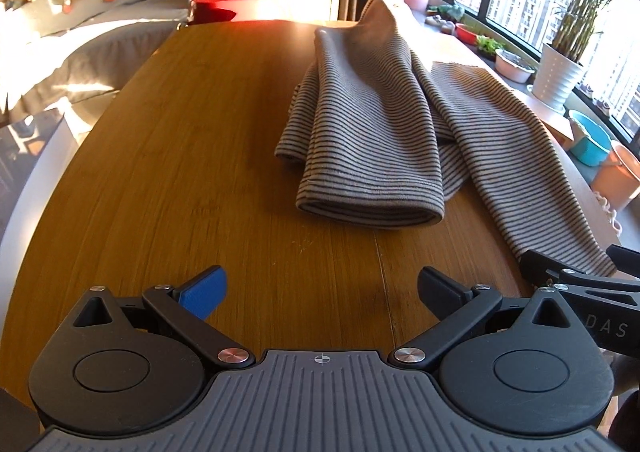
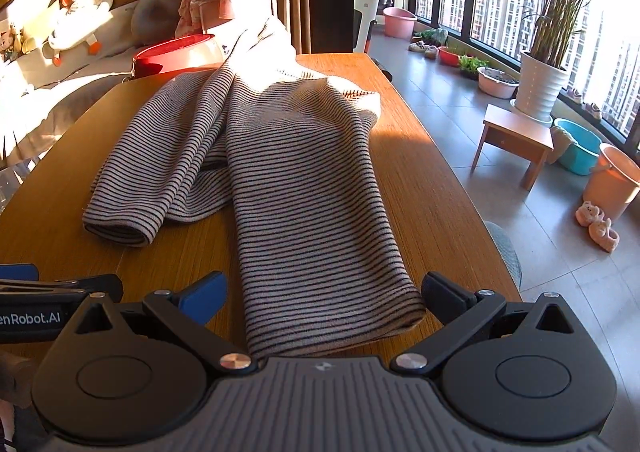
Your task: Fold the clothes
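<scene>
A grey-brown garment with thin dark stripes (image 1: 384,120) lies crumpled on the wooden table (image 1: 192,180); it also shows in the right wrist view (image 2: 296,180). Two long sleeve or leg ends point toward me. My left gripper (image 1: 320,296) is open and empty over bare wood, short of the nearer cuff (image 1: 368,208). My right gripper (image 2: 322,298) is open, its fingers on either side of the longer piece's end (image 2: 340,316), which lies between them. The right gripper also shows at the right edge of the left wrist view (image 1: 580,284).
A red and white round tub (image 2: 176,54) stands at the table's far end. A bed with plush toys (image 2: 80,12) is on the left. On the right floor stand a small wooden stool (image 2: 516,140), basins (image 2: 580,148) and a potted plant (image 2: 540,88) by the windows.
</scene>
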A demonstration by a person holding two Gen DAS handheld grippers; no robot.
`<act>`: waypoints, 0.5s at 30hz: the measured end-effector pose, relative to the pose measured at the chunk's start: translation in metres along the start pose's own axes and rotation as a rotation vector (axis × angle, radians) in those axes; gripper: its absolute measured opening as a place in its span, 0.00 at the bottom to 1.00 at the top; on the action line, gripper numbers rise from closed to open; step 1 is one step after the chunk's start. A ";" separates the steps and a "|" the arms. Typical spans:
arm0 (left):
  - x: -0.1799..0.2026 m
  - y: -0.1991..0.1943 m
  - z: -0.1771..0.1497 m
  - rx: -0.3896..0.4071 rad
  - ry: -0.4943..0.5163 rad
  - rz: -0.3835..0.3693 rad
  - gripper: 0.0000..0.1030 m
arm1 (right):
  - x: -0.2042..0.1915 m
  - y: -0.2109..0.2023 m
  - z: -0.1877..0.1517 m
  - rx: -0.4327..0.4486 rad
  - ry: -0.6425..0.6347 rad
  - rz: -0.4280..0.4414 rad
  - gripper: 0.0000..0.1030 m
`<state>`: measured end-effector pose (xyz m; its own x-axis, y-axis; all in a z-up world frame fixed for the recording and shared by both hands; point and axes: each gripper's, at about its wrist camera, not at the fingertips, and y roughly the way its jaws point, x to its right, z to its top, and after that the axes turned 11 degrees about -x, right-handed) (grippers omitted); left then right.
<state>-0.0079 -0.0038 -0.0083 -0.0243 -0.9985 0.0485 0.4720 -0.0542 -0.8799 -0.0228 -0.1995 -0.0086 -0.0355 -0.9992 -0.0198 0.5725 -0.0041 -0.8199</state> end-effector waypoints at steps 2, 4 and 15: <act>0.000 0.000 -0.001 0.001 -0.001 -0.001 1.00 | 0.000 0.000 0.000 -0.001 0.000 -0.001 1.00; 0.000 0.000 0.000 -0.001 0.000 -0.001 1.00 | 0.000 -0.001 0.001 -0.001 0.000 -0.002 1.00; -0.001 0.000 0.001 0.004 0.009 0.004 1.00 | 0.001 0.001 0.001 0.000 -0.006 0.009 1.00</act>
<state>-0.0068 -0.0027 -0.0073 -0.0303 -0.9987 0.0409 0.4760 -0.0504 -0.8780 -0.0216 -0.2002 -0.0090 -0.0255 -0.9994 -0.0243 0.5725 0.0053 -0.8199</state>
